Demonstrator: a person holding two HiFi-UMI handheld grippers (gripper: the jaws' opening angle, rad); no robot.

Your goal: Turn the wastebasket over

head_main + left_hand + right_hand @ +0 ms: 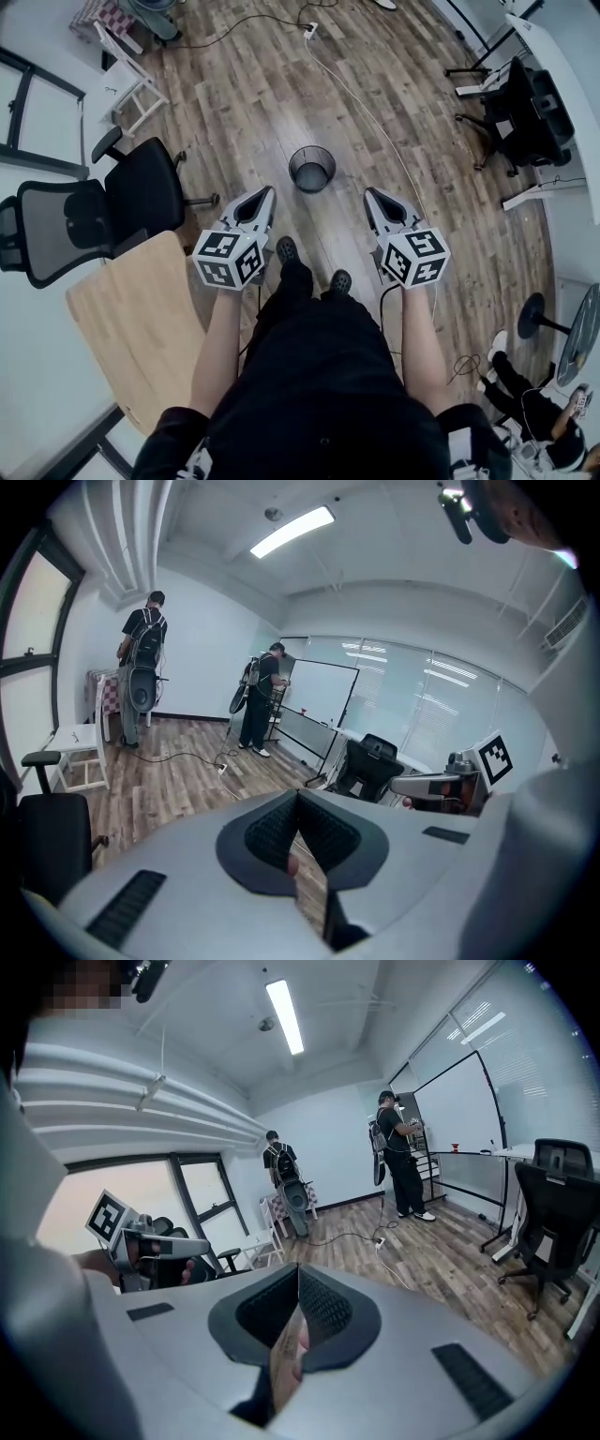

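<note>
The left hand-held gripper (268, 191) has its two jaws pressed shut, tip to tip, with nothing between them. The right hand-held gripper (369, 193) is the same: its jaws are closed together and empty. The person holds one in each hand, out in front. They sit side by side with a gap between them. Both point forward and a little down. Each has a cube with black and white squares at its back end.

Below the gap are the person's black shoes (286, 248), standing on the wooden floor (244, 103).

The wastebasket (312, 169) is just ahead of the two tips, in line with the gap between them. It is round and black and made of wire mesh. It stands upright on the floor with its open top facing up. Neither hand-held gripper touches it.

A white cable (361, 98) runs over the floor past the right side of the wastebasket. It goes up to a power strip (309, 30) farther away. On the left is a black office chair (145, 187), and next to it a light wooden tabletop (131, 319). On the right is another black chair (525, 108).

Far across the room two people (141, 663) stand near the wall. One of them is beside a whiteboard (319, 705).
</note>
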